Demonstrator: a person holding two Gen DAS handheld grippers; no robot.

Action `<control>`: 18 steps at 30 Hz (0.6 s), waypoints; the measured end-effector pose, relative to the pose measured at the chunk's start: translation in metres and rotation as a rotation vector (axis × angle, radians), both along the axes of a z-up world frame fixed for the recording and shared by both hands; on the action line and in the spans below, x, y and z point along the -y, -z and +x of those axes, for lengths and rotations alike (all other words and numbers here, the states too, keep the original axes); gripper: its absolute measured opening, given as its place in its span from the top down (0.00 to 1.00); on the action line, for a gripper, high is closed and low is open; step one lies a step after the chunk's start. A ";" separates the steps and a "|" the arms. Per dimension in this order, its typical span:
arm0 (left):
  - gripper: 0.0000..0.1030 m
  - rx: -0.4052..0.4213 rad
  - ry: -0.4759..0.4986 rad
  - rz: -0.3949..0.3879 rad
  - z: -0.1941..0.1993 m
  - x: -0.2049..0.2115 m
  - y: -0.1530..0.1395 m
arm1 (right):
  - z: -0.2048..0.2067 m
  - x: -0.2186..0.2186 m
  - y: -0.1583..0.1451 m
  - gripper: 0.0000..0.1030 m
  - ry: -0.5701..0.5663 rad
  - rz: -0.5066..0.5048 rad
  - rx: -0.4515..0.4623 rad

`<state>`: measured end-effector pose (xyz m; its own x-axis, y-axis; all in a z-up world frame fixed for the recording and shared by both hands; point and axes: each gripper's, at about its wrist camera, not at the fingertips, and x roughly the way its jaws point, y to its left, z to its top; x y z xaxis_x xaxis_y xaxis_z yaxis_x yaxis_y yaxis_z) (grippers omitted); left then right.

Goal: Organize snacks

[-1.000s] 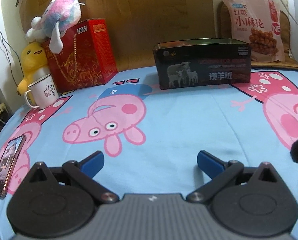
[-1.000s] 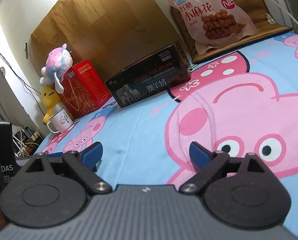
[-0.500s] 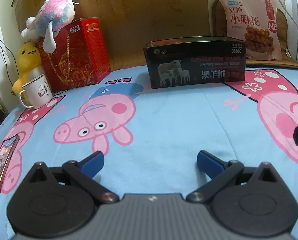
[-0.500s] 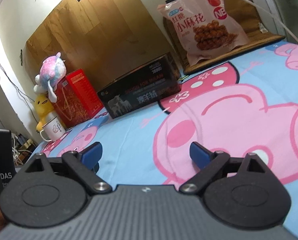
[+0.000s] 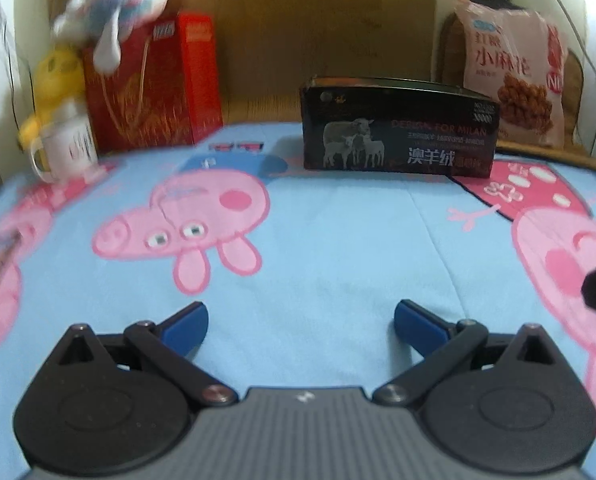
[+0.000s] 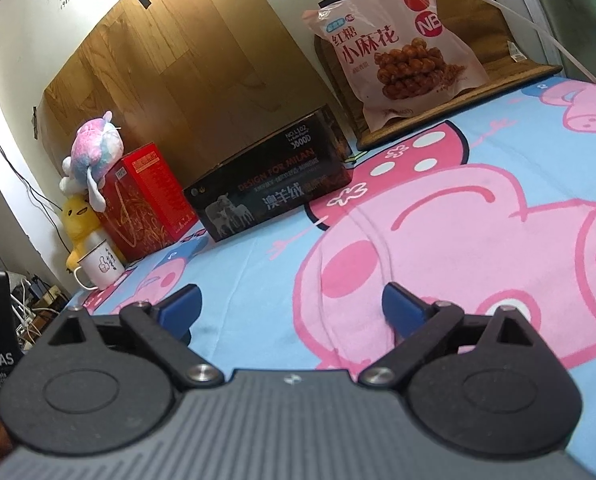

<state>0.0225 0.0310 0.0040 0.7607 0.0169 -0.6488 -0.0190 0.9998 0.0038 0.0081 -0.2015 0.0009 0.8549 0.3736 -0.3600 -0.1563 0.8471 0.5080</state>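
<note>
Both sets of blue fingers are standing spread wide with nothing between them, only cartoon-pig bedsheet (image 5: 337,248) showing in the gaps. The left gripper (image 5: 301,319) is hovering low over the middle of the bed, level, pointing straight at the headboard end. The right gripper (image 6: 290,303) is also hovering low over the bed, rolled a little to one side so its view tilts, and is aiming toward the same far edge.

The task's thing, a pink snack bag (image 6: 401,48) printed with fried dough twists, is standing nearly upright on a wooden board (image 6: 509,68) at the bed's far right corner, leaning back, its long axis running up and down. From the right fingers it is lying ahead and slightly right, well apart, with open sheet between. From the left fingers the same snack bag (image 5: 513,80) is lying far off to the right of its line. The right hand looks the nearer and better placed for it.

A black box (image 5: 397,128) printed with sheep is sitting along the far edge, broad face toward us, directly ahead of the left fingers and just left of the bag; its top looks open, and it seems a likely place for snacks. Farther left a red gift box (image 6: 146,196), plush toys and a white mug (image 6: 100,268) are crowding the far left corner.
</note>
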 end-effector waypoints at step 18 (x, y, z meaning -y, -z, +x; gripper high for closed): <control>0.00 -0.009 0.041 0.018 -0.006 0.000 -0.001 | 0.002 0.000 0.001 0.00 -0.006 0.011 0.010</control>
